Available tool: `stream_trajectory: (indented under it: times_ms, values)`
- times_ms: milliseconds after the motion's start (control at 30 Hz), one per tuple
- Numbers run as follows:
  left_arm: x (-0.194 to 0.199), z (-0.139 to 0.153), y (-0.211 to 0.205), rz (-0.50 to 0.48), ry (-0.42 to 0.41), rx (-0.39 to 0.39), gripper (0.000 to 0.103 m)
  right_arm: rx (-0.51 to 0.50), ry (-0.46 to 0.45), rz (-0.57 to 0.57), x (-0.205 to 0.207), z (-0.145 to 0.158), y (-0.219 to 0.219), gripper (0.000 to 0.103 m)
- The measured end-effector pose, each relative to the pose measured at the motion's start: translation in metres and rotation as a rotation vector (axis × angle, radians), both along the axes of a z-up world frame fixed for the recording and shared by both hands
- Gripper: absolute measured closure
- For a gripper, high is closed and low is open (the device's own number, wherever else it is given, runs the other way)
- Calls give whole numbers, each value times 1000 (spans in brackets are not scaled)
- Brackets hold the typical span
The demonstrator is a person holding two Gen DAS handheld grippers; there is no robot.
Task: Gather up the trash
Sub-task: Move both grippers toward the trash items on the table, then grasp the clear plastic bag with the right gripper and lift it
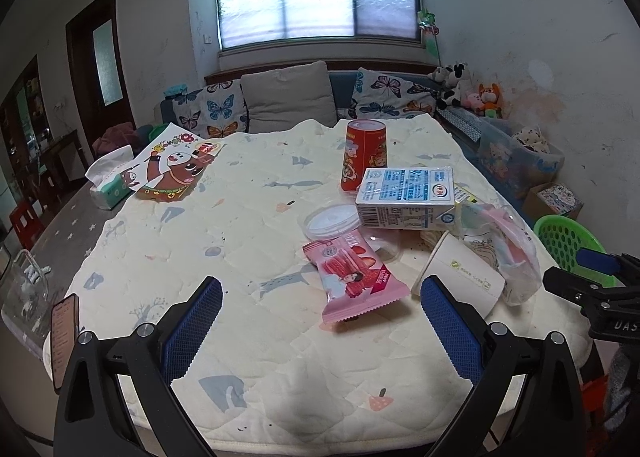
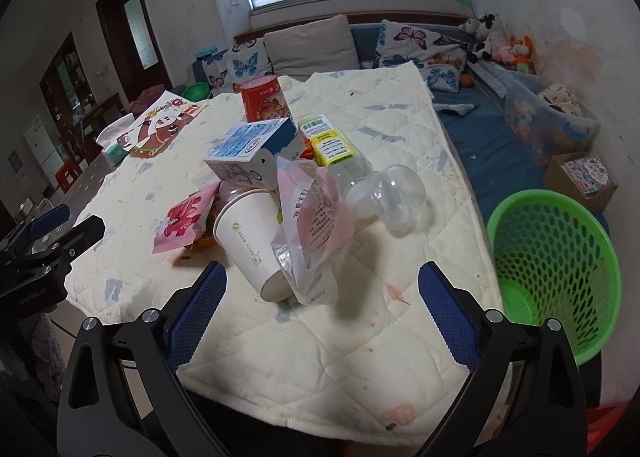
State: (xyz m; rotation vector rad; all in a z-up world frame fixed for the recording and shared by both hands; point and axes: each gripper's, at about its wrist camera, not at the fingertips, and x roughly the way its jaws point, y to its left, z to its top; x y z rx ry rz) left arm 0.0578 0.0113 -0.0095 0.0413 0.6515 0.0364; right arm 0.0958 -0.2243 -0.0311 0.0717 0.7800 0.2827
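Both grippers hover low over the near edge of the quilt-covered worktop (image 1: 240,217), fingers spread wide and holding nothing.

Left gripper (image 1: 322,331) faces the pink snack wrapper (image 1: 354,281), whose long axis runs from far left to near right. The white paper cup (image 2: 250,239) lies on its side ahead of the right gripper (image 2: 320,319), mouth away, base toward the camera. A milk carton (image 2: 256,153) rests across the pile. The green basket (image 2: 556,273) stands just beside the worktop's right edge.
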Motion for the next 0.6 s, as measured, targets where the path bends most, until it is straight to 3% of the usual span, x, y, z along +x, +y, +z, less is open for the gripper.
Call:
stream_trajectory:
  times_ms: [600]
  values:
    - [44, -4, 16, 25, 78, -14, 7, 8, 116, 34, 67, -29, 10, 33]
